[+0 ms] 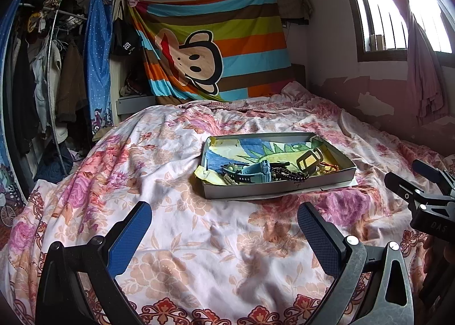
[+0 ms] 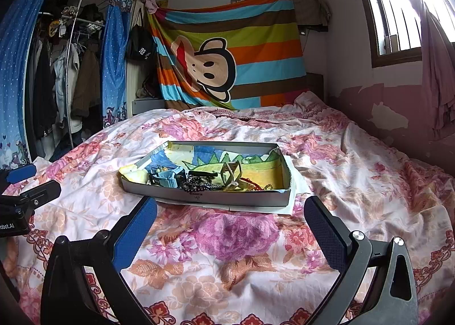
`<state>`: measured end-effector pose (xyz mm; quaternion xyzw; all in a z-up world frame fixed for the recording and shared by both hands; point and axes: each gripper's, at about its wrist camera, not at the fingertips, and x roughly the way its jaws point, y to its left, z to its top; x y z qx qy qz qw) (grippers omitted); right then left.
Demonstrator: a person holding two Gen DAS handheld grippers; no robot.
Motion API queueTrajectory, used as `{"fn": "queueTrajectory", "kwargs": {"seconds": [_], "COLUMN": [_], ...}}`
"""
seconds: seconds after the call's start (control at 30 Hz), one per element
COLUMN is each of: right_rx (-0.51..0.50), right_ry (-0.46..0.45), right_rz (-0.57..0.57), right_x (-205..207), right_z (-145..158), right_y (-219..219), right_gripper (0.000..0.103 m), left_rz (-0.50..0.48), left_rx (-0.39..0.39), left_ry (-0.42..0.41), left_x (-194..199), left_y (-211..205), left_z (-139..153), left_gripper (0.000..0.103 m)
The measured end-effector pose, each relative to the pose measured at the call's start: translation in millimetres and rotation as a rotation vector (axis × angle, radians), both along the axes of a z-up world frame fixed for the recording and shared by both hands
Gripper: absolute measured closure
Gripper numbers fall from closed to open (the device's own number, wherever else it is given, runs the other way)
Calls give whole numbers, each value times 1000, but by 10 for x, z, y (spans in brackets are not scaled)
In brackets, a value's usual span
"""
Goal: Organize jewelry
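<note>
A shallow box [image 1: 280,192] of jumbled jewelry, including a blue watch [image 1: 257,173] and dark beaded bracelets [image 2: 199,182], sits on a floral bedspread [image 1: 170,239]; the left hand-held gripper [image 1: 224,231] and right hand-held gripper [image 2: 230,228] hover before it, both spread wide and empty.

Quilt [image 1: 176,228]: soft cloth, matt, creased, floral print. Box [image 2: 216,197]: thin card, dull grey sides, lined w/ crumpled printed paper. Watch [image 1: 256,173]: blue plastic, slight sheen. Beads [image 2: 196,182]: dark, glossy. Left gripper [image 1: 224,228] & right gripper [image 2: 230,225]: matt black plastic frames, shiny metal screws, pads [image 1: 128,239] blue rubbery w/ fine grid texture. Wall sheet [image 2: 236,52]: striped cloth, matt.
</note>
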<state>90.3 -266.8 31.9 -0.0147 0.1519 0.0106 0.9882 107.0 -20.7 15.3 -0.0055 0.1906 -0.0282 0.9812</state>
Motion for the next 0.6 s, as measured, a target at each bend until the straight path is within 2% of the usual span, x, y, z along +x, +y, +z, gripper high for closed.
{"fn": "queueTrajectory", "kwargs": {"seconds": [0.23,0.4,0.6], "right_rx": [-1,-2,-3], "right_ry": [1,2,4], "right_rz": [1,1,1], "right_x": [2,5,-10], "right_z": [9,15,5], "right_y": [2,2,3], "right_gripper": [1,1,1], "left_rz": [-4,4,-6], "left_rx": [47,84,100], "left_ry": [30,3,3], "left_x": [35,-1,7], "left_y": [33,-3,159], "left_z": [-9,8,3], "left_gripper": [0,0,0]}}
